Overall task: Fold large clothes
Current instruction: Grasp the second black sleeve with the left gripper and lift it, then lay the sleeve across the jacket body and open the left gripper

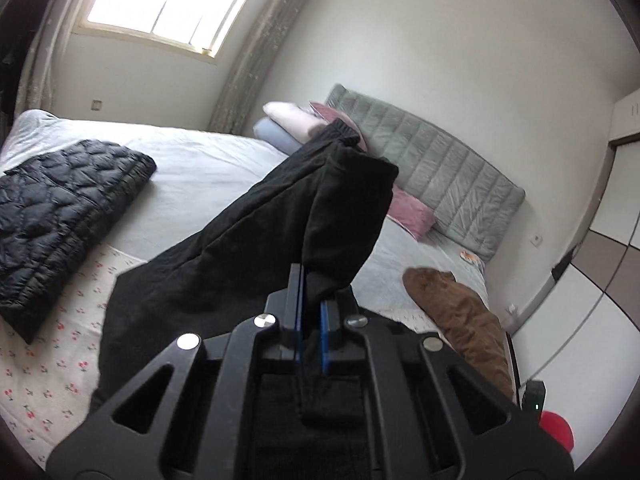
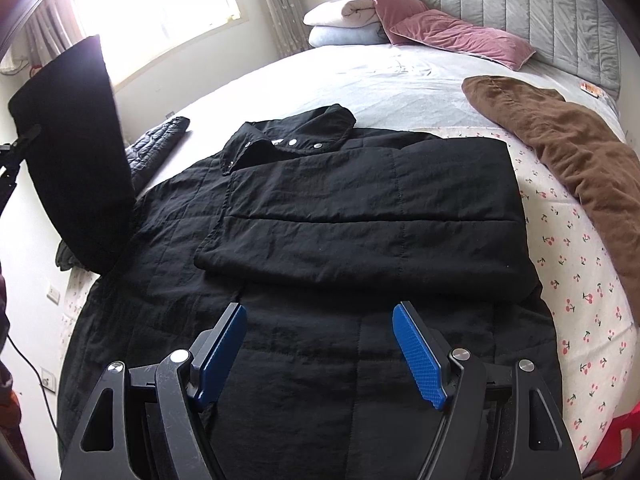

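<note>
No legible writing is seen. A sleeve (image 1: 304, 216) of the black jacket (image 2: 320, 280) is clamped by the left gripper (image 1: 311, 300); its cuff is hidden. The right gripper (image 2: 320, 356) is held spread wide above the jacket's hem.

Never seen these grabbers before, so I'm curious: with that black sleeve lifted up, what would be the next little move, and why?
Probably carry the sleeve across onto the jacket body. The left gripper is shut on it, held up; the other side already lies folded in, and the right gripper hangs open.

The jacket (image 2: 320, 240) lies on the bed (image 2: 400, 80), pillows (image 2: 440, 32) behind it, trousers (image 2: 560, 148) to its right.
</note>
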{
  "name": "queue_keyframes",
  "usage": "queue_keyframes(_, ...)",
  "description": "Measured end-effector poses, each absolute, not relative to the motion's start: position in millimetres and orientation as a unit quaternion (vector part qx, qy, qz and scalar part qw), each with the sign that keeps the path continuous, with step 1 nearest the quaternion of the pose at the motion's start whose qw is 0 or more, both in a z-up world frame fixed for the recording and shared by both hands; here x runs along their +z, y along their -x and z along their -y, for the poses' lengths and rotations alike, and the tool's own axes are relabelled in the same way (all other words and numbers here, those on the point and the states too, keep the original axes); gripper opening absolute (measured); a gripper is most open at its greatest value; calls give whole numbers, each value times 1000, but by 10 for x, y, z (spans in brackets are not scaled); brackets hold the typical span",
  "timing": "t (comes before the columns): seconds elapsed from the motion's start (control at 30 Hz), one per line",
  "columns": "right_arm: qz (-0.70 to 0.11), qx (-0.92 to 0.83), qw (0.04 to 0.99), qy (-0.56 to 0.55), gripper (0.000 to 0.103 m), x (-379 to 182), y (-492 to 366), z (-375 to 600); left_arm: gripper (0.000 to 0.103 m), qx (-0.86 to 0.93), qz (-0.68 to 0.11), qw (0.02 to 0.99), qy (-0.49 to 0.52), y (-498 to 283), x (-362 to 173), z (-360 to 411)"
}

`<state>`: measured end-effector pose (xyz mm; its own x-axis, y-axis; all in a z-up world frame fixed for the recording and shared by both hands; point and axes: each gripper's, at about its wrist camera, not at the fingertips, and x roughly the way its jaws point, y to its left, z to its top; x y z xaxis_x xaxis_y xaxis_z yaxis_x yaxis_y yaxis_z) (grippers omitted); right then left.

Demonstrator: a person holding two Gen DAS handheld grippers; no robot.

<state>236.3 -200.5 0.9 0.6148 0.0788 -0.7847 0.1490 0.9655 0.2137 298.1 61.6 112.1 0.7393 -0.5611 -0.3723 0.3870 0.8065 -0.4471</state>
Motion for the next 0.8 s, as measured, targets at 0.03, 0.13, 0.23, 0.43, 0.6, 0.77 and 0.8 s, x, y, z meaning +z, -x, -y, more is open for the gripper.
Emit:
queue_keyframes(0.03,-440,-20,888,-131,77,-7,-2369,2013,17,-301,-288,895,160,-3024,974,-427)
queue_keyframes(0.13,-448,-19,883,-136,76,-65,-2383,2047,60,-382,-375,835,128,-3031,643,-82)
queue_keyframes(0.23,-452,-17,880,-143,76,-93,-2385,2093,60,-361,-361,855,91,-2960,552,-183)
queue_keyframes(0.43,-448,3,870,-207,77,-50,-2375,2150,60,-254,-364,889,113,-3250,395,-1203)
queue_keyframes(0.6,-482,87,836,-248,76,-49,-2705,1996,29,-197,-382,893,136,-3452,203,-1754)
queue_keyframes(0.77,-482,80,830,-267,75,-294,-3328,1853,20,-186,-412,883,131,-3626,-139,-1676)
queue_keyframes(0.8,-483,66,832,-266,73,-391,-3436,1827,18,-188,-414,882,127,-3624,-174,-1625)
